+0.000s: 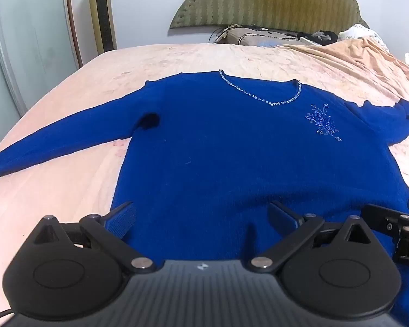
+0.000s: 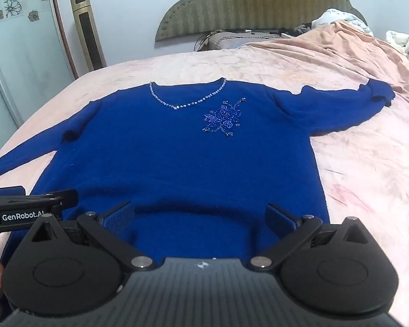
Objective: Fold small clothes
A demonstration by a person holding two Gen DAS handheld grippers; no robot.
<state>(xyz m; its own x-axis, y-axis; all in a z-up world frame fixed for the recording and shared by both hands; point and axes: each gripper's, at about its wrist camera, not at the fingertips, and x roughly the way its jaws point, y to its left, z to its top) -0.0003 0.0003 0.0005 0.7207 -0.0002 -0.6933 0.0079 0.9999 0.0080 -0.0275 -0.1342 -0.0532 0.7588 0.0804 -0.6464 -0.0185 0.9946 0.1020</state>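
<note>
A blue sweater [image 1: 231, 150] lies flat, front up, on the pink bed, sleeves spread to both sides. It has a beaded neckline [image 1: 261, 92] and a beaded flower [image 1: 323, 122] on the chest. It also shows in the right wrist view [image 2: 182, 158]. My left gripper [image 1: 201, 218] is open over the sweater's lower hem, left of centre. My right gripper [image 2: 200, 218] is open over the hem's right part. Neither holds anything. The right gripper shows at the left wrist view's right edge [image 1: 395, 226]; the left gripper shows at the right wrist view's left edge [image 2: 27, 204].
The pink bedspread [image 1: 68, 190] covers the bed. A green padded headboard [image 1: 267, 0] stands at the far end with a pillow [image 1: 259, 38] and dark items. Bunched bedding [image 2: 400, 43] lies far right. A gold tower fan [image 2: 87, 30] and a glass door [image 2: 13, 54] stand left.
</note>
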